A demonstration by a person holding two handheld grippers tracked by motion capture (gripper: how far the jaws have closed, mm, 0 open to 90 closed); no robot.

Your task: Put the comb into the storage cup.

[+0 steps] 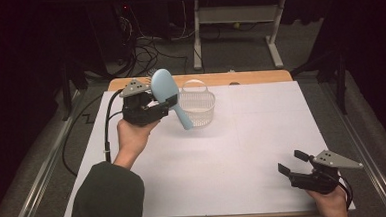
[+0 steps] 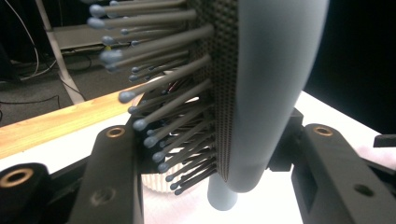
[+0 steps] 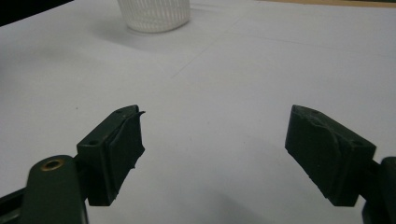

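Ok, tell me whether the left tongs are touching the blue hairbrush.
Touching. In the left gripper view the left tongs are clamped on the hairbrush, one jaw against its bristles, the other against its smooth back. The high view shows the brush held up off the table.

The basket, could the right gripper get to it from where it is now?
Probably yes: the right gripper is open and holds nothing, and bare table lies between it and the basket. The left gripper, holding the hairbrush, crowds the basket's left side.
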